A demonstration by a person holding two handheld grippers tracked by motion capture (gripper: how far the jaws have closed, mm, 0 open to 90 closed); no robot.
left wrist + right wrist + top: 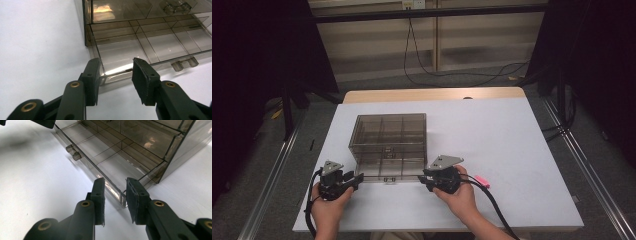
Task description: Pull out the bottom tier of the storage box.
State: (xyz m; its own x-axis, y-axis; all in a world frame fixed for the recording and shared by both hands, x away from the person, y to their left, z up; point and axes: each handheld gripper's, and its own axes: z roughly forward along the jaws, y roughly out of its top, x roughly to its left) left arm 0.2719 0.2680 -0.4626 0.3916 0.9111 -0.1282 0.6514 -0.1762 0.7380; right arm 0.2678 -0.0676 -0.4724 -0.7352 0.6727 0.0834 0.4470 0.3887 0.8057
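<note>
Left gripper view: the left gripper [115,82] jaws stand apart around the drawer [150,47] front corner; right gripper [115,202] jaws likewise, whether pressing I cannot tell.

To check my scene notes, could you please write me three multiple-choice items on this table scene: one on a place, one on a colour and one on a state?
1. Where does the small pink object lie?
A. Inside the box
B. On the white table, beside the right hand
C. On the box's top

2. What colour is the see-through plastic drawer box?
A. Blue
B. Smoky brown
C. Green

3. How does the box's lowest drawer stand?
A. Fully shut
B. Taken out entirely
C. Pulled partly out

Answers:
1. B: the high view shows it on the table by that hand.
2. B: its walls are tinted brown.
3. C: its front juts beyond the box's frame.
</note>
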